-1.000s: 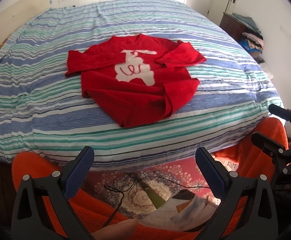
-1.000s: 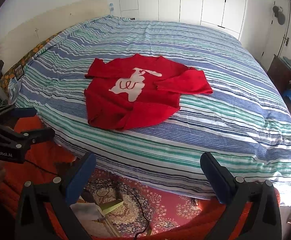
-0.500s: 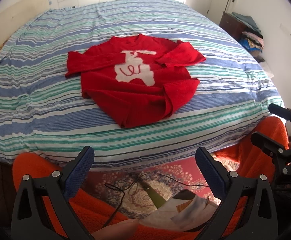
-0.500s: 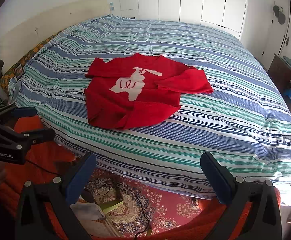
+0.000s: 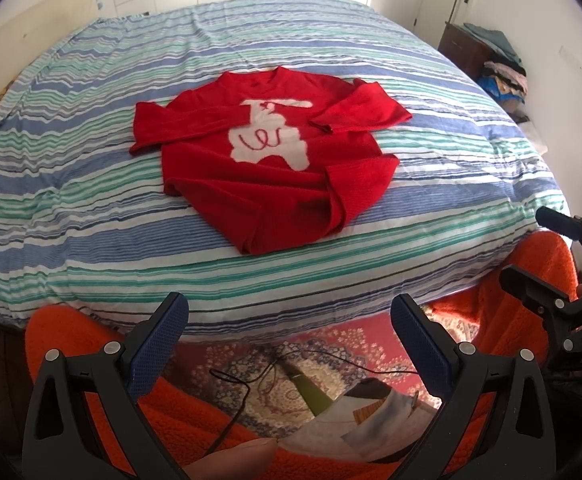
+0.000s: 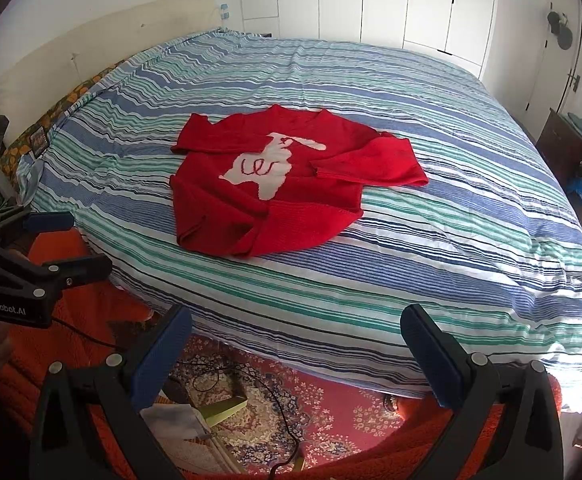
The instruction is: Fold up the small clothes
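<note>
- Red sweater (image 5: 275, 168) lies face up in the middle of the striped bed (image 5: 91, 248), white motif showing, collar at the far side, hem towards the near edge.
- Nothing has shifted over the last second: same rumpled lie, both cameras holding the same view, so no fold has begun.
- Left gripper (image 5: 289, 344) hangs off the near edge of the bed above the patterned rug (image 5: 331, 344), jaws wide, nothing between them.
- Right gripper (image 6: 297, 352) likewise, jaws spread wide and empty, well short of the sweater.
- The near right hem corner is turned up on itself and both sleeves lie partly across the body (the right one bunched into a flat wad).
- My read: the pause means the task is at its start; smoothing that flipped corner looks like the sensible first reach.
</note>
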Demonstrator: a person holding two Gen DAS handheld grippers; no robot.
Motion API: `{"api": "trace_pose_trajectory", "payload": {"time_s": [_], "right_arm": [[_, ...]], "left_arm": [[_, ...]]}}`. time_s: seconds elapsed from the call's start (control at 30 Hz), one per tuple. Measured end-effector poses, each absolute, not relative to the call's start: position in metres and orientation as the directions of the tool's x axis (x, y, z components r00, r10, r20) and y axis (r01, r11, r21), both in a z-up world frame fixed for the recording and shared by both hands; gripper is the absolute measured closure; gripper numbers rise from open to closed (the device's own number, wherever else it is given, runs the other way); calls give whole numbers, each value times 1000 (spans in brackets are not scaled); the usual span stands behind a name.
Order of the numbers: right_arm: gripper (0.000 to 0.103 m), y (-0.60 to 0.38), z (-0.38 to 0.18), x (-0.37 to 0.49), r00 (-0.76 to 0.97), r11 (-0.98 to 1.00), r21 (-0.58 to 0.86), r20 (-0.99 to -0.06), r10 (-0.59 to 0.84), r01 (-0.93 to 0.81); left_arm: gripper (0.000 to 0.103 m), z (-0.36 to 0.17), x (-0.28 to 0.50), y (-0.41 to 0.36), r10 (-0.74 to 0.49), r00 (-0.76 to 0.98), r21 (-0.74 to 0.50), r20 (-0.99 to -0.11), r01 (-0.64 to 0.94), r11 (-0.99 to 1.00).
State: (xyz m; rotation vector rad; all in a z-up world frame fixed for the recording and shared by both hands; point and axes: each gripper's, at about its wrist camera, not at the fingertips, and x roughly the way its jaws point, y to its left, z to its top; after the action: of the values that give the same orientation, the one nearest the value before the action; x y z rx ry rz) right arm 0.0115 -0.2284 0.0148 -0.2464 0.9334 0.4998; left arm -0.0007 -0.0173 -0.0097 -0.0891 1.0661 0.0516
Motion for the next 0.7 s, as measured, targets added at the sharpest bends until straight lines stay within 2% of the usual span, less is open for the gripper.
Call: {"api": "trace_pose_trajectory", "payload": {"time_s": [0.7], "right_arm": [[0,-227,14,11,490,858,9,-818,301,-513]], "left_arm": [[2,-9,1,-17,1,485,-45,-874,-83,996]]}}
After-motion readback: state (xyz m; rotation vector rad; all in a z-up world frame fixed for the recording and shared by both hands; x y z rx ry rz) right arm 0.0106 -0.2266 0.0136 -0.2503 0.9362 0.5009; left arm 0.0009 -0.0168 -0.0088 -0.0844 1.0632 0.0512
